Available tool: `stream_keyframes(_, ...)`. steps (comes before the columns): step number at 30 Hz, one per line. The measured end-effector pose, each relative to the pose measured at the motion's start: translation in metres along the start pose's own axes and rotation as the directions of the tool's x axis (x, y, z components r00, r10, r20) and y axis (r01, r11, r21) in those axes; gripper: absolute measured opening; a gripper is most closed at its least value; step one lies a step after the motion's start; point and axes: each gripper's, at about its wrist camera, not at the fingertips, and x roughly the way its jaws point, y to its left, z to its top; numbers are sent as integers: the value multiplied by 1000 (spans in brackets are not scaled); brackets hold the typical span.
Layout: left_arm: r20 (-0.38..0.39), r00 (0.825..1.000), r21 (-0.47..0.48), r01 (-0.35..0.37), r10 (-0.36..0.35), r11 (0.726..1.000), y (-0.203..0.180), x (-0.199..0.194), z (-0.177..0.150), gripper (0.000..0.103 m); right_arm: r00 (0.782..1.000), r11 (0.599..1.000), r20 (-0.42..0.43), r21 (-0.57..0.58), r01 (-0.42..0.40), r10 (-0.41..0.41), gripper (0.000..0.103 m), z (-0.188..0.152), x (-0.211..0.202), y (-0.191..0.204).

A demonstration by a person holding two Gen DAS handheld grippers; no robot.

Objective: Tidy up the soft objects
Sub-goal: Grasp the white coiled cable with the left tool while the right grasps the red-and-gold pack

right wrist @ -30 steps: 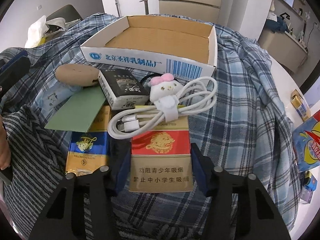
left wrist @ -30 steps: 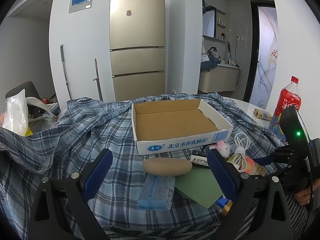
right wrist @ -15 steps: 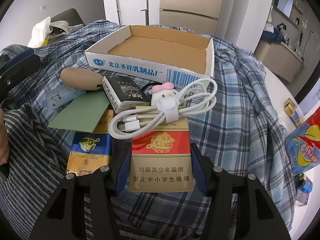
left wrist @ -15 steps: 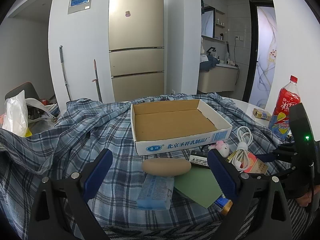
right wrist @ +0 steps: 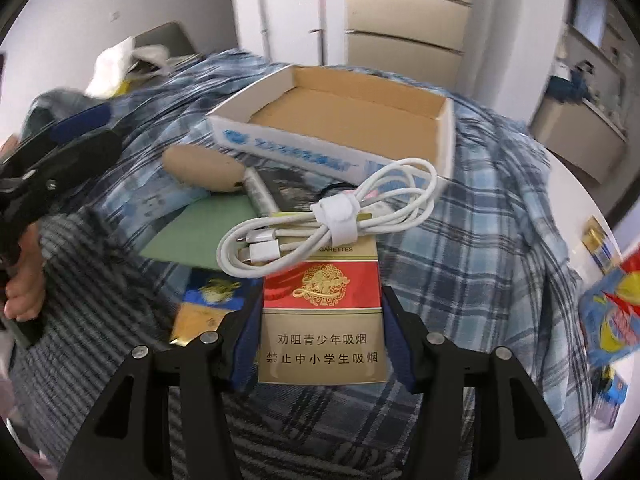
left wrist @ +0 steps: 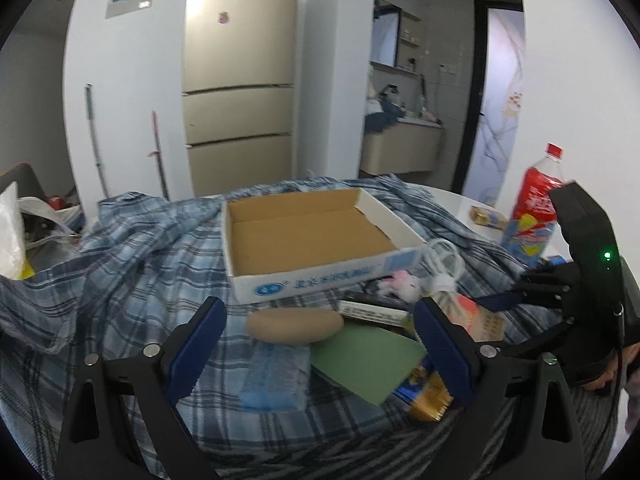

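The plaid cloth (left wrist: 132, 280) covers most of the desk (right wrist: 568, 184) under my two tools, with only a bare white edge showing on the far right, and I take it as a soft bed that keeps the clutter from sliding. On it sits the open cardboard box (left wrist: 320, 276), empty, its long printed wall facing me; I judge it to be the bin the loose things are meant for. Just in front of that wall lies the pile, packed close so either side can reach it.

My left gripper (left wrist: 320, 344) hangs over the near part of the pile with nothing between its jaws; they stand wide and are closing a little. Below them are a pale blue tissue pack (left wrist: 274, 380), a green card (left wrist: 366, 362) and a tan oval cushion (left wrist: 294, 324), which lies just in front of the box.

My right gripper (right wrist: 322, 344) has its jaws clamped on the sides of the red and gold cigarette pack (right wrist: 322, 320), held low and flat-faced. The bundled white cable (right wrist: 320, 224) rests across the top of that pack, so I think any tilt could drop it. Smaller things, a blue and gold pack (right wrist: 204, 308) and a little pink plush (left wrist: 402, 282), sit half buried.
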Motion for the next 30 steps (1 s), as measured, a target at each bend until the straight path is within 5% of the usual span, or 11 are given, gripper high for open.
stream_keyframes(4,-59,995,-22,77,-78,997,-2,9,-2,83,1000,992,-14,-123,-16,14,55,5,-7,24)
stream_keyframes(13,-133,962,-136,221,-238,966,7,17,-5,61,992,980,-70,-166,-113,102,55,14,-4,50)
stream_keyframes(21,-145,959,-108,228,-242,968,1,15,-5,61,989,964,-73,-226,-141,127,55,15,-3,73)
stream_keyframes(30,-173,957,-116,217,-235,969,3,23,-9,25,991,957,-52,-256,-135,126,54,22,-11,81)
